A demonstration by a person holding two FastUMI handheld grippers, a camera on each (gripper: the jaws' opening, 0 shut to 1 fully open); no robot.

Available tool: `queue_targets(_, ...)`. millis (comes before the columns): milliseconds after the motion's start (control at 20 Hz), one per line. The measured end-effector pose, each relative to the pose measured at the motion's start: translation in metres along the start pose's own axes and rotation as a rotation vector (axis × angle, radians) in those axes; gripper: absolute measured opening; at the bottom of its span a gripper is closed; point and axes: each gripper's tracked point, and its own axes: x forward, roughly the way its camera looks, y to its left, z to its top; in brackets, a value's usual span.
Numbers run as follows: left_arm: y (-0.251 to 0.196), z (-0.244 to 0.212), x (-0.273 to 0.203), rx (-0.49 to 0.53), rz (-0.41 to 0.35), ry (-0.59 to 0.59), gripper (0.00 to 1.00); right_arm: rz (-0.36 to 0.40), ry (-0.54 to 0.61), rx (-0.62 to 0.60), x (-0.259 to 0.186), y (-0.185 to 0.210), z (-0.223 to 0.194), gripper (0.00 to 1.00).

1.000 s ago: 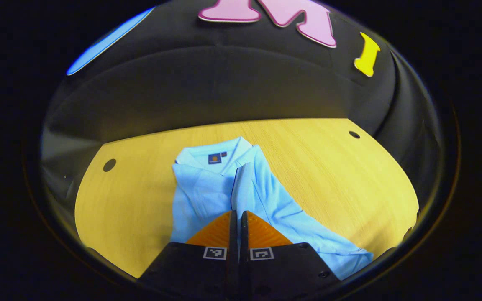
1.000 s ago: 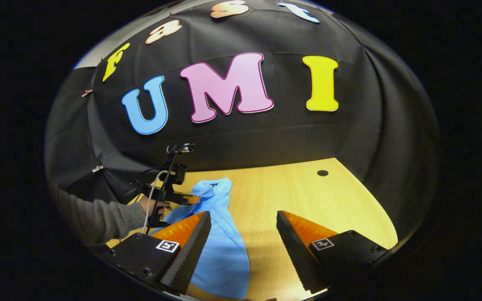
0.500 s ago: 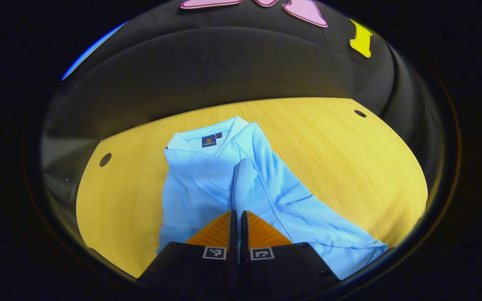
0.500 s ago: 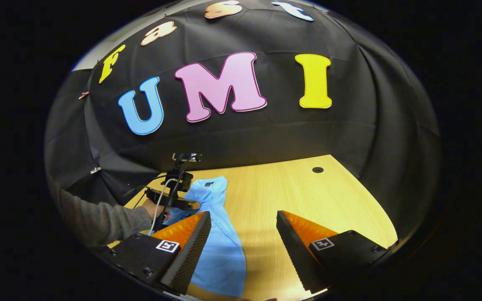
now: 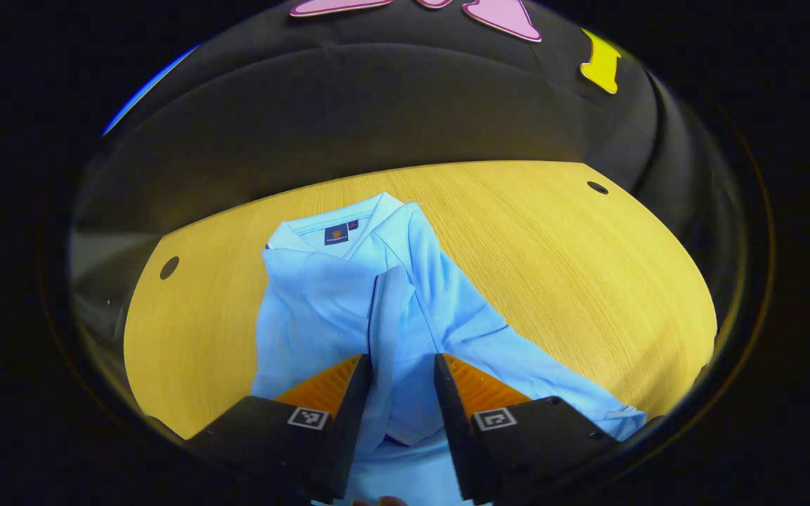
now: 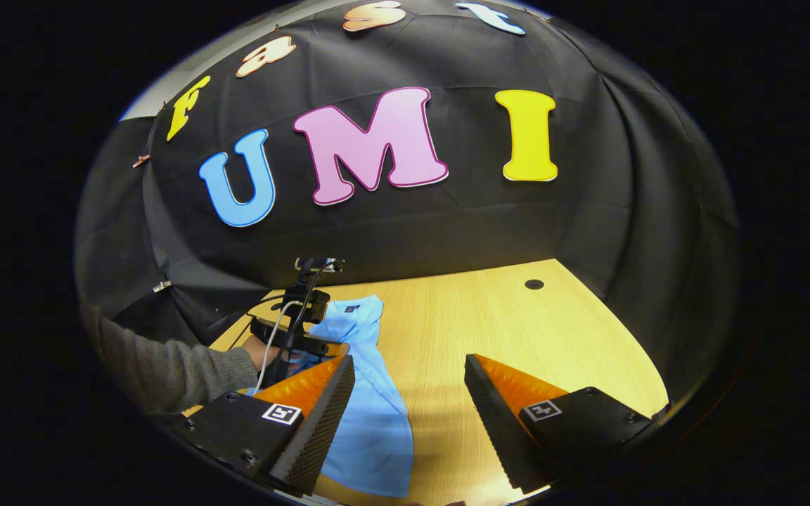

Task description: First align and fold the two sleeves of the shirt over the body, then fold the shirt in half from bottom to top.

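Left gripper view: wooden table [image 5: 574, 281] bearing the light blue shirt [image 5: 320, 309], collar far, one sleeve [image 5: 387, 316] folded over the body. Left gripper [image 5: 399, 393] above it, jaws apart, sleeve lying loose between. Right gripper [image 6: 408, 407] off to the side over the table, jaws wide apart, holding nothing.

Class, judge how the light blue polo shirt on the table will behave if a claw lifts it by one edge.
The polo shirt is probably floppy: it lies creased and draped. Likely light, being thin cloth. It may slide on the smooth wooden table.
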Motion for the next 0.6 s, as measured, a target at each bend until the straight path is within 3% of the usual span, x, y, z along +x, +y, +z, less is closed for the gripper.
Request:
queue_targets(100,0.003,0.001,-0.007,0.007,0.017,-0.03,0.69,0.001,0.025,0.0,-0.002,0.002,-0.014,0.98)
queue_targets(150,0.001,0.0,-0.012,0.014,0.018,-0.041,0.76,0.001,0.043,-0.006,-0.003,0.003,-0.022,0.98)
queue_targets(250,-0.002,-0.006,-0.028,0.031,0.005,-0.055,0.77,0.003,0.093,-0.018,-0.005,0.006,-0.044,0.98)
queue_targets(300,-0.001,-0.01,-0.036,0.04,0.008,-0.064,0.77,0.003,0.122,-0.024,-0.006,0.007,-0.056,0.91)
queue_targets(350,-0.002,-0.015,-0.047,0.042,0.006,-0.078,0.77,0.001,0.148,-0.029,-0.009,0.008,-0.068,0.98)
queue_targets(600,0.001,-0.063,-0.116,-0.003,0.013,-0.112,0.77,0.01,0.272,-0.036,-0.021,0.021,-0.12,0.98)
